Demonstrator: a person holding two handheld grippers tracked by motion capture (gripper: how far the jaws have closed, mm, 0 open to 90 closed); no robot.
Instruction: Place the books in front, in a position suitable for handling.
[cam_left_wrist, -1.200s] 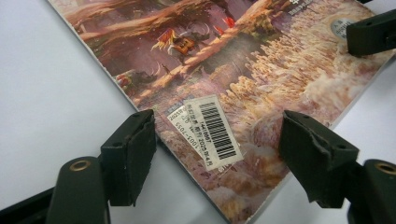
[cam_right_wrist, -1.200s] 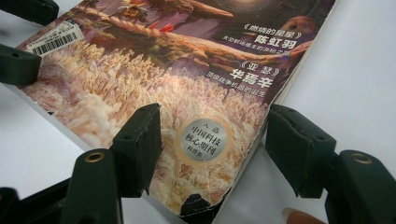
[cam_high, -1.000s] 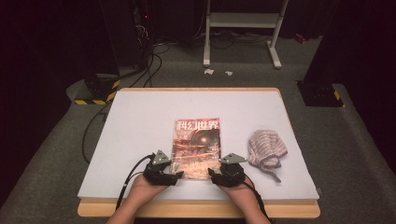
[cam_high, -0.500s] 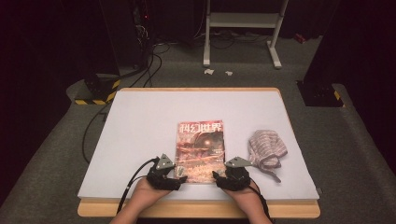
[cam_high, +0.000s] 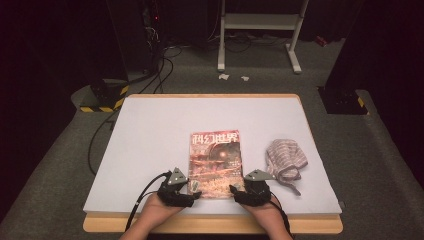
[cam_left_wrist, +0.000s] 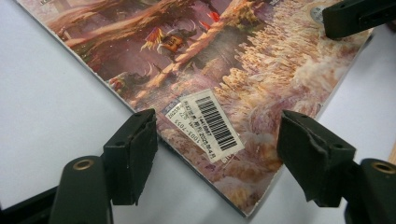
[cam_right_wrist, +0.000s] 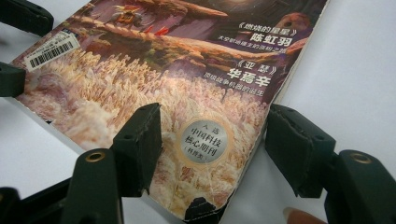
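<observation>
High view: one magazine (cam_high: 216, 162), cover up, lies flat near the front middle of the white worktop (cam_high: 150, 140). One striped cloth (cam_high: 285, 159), bunched, sits just right of it, apart from it. My left gripper (cam_high: 192, 187) is at the magazine's near left corner, my right gripper (cam_high: 235, 189) at its near right corner; my hands (cam_high: 160, 207) come in from the bottom edge.

Left gripper view: my jaws stand wide open, holding nothing, one on each side of the magazine's near corner (cam_left_wrist: 243, 205). A barcode label (cam_left_wrist: 205, 123) lies between them. The other gripper's black jaw tip (cam_left_wrist: 355, 16) rests at the top right over the cover.

Right gripper view: my jaws are spread wide, gripping nothing, straddling the near right corner. A round silver sticker (cam_right_wrist: 203, 141) sits between them. The barcode label (cam_right_wrist: 51, 51) is at far left.
</observation>
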